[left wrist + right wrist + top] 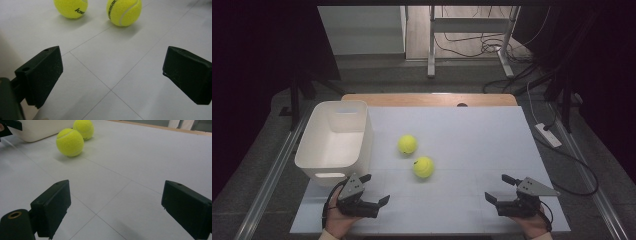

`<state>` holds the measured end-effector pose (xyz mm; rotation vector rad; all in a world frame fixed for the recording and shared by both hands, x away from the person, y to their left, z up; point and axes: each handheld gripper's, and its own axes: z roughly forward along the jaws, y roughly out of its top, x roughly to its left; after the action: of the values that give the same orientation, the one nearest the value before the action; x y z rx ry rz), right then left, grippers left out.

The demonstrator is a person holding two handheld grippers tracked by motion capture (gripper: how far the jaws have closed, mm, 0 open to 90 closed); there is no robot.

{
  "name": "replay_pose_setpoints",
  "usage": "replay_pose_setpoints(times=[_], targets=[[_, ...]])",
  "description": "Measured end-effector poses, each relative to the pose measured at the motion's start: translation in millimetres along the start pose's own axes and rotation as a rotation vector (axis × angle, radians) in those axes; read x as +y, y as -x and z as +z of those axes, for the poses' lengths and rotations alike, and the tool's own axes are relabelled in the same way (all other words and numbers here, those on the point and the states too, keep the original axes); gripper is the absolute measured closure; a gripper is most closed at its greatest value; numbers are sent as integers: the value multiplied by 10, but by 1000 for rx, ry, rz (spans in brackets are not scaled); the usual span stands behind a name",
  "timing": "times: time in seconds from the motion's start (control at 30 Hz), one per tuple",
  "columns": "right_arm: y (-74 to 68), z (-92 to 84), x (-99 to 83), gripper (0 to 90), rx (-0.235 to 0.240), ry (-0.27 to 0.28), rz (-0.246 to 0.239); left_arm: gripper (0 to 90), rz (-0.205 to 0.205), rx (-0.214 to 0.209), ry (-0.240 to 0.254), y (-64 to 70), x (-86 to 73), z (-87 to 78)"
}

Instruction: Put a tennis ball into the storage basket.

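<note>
Two yellow tennis balls lie on the white table top (472, 135), apart from each other. One ball (407, 144) is farther back; the other ball (423, 167) is nearer me. My left gripper (376, 188) is held low at the front left, open, nothing between its jaws. In the left gripper view the gripper (112, 57) faces both balls, the farther (70, 7) and the nearer (124, 11). My right gripper (497, 187) is at the front right, open and empty. In the right gripper view its jaws (116, 185) stand wide, with the nearer ball (70, 142) ahead to the left.
A white plastic bin (334, 140) stands at the table's left edge, open at the top; its wall (37, 130) is behind the balls in the right gripper view. A wooden edge (432, 99) runs along the table's back. Cables and a desk frame lie on the floor beyond.
</note>
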<state>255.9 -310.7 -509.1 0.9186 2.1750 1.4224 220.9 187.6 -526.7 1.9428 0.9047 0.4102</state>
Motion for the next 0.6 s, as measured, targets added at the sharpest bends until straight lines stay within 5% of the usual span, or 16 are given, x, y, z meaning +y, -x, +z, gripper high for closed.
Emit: replay_pose_setpoints(times=[0.6], targets=[[44, 57, -6, 93, 4, -13, 8, 36, 0, 5, 5, 20, 23, -9]])
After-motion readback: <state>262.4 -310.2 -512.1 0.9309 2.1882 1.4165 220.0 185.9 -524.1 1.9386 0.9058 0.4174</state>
